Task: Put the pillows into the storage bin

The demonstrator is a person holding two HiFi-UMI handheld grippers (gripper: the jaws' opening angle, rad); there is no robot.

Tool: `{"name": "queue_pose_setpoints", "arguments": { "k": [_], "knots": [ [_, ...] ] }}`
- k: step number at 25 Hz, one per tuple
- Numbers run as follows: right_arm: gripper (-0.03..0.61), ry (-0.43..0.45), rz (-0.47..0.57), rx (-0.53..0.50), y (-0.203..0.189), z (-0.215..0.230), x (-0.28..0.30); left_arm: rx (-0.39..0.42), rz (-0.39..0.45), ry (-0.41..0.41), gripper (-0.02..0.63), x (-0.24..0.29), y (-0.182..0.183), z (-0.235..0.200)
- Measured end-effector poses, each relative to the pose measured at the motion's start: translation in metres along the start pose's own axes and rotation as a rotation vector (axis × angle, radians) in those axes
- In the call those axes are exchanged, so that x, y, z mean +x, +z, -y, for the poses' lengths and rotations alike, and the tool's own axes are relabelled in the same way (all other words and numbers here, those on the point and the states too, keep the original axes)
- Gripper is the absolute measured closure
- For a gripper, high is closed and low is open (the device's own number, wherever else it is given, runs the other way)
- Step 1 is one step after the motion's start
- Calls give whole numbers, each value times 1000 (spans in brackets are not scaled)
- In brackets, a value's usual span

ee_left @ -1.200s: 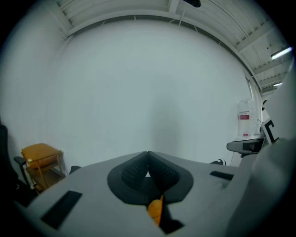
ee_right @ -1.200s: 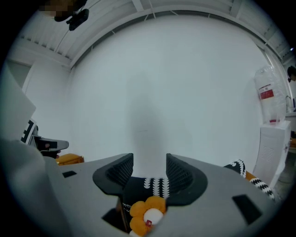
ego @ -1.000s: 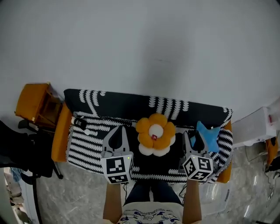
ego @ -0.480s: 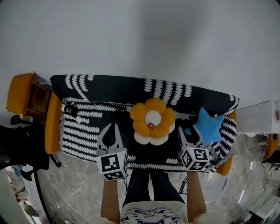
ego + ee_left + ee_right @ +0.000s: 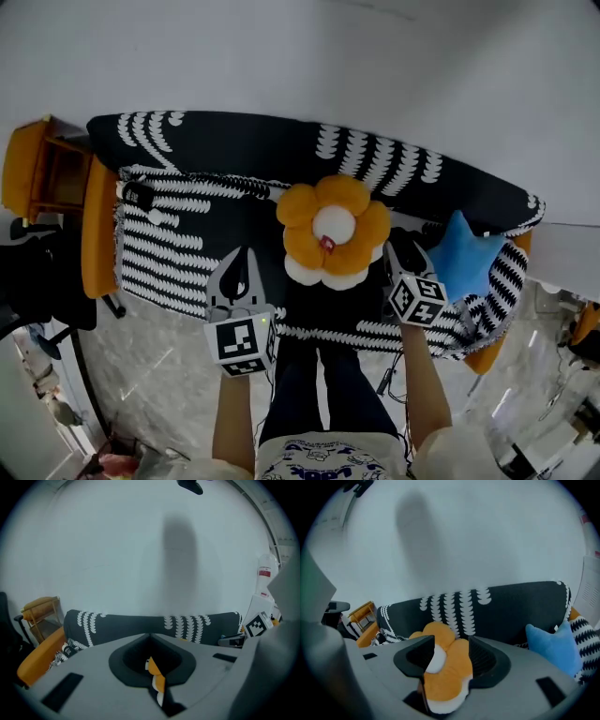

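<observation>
Head view, left gripper (image 5: 240,257) jaws closed, right gripper (image 5: 405,242) jaws apart, flower pillow (image 5: 334,217) red tag unreadable

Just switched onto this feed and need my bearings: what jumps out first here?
An orange flower pillow sits mid-seat on the black-and-white patterned sofa, with a blue star pillow at the sofa's right end. The left claw and right claw hover at the seat's front edge, either side of the flower pillow, neither holding anything.
</observation>
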State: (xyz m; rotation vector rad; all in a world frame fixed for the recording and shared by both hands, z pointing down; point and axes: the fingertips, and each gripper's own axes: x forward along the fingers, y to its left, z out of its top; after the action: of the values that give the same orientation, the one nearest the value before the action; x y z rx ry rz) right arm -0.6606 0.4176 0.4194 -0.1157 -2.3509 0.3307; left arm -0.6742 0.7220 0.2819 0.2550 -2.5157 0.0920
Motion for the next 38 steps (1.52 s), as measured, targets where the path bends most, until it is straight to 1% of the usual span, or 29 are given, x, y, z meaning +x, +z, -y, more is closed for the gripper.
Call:
{"name": "queue_pose_setpoints", "arguments": {
  "k": [4,11,17,23,28,30,33,35,38],
  "knots": [
    [334,-5,-45,13,-26,26,38,-9,-30,24,600,22,-24,6],
    [331,-38,-134,16,-66,63,93,1,-95,14,601,45,-62,22],
    [328,28,-194,26,-90,71,128,-10,-146,28,600,50,-92,26],
    [328,128,-236,86,-99,66,149,-28,-181,41,600,48,-110,26],
    [365,215,-270,147,-103,58,160,-42,-191,55,600,49,-119,24],
    [370,235,-273,144,-104,56,161,-39,-193,58,600,49,-120,23],
    [416,247,-268,104,-103,52,159,-40,-193,62,600,48,-121,23],
    [455,234,-263,63,-102,48,155,-44,-190,63,600,46,-120,23],
    [493,203,-261,5,-99,42,144,-45,-185,65,601,41,-114,23]
  ]
}}
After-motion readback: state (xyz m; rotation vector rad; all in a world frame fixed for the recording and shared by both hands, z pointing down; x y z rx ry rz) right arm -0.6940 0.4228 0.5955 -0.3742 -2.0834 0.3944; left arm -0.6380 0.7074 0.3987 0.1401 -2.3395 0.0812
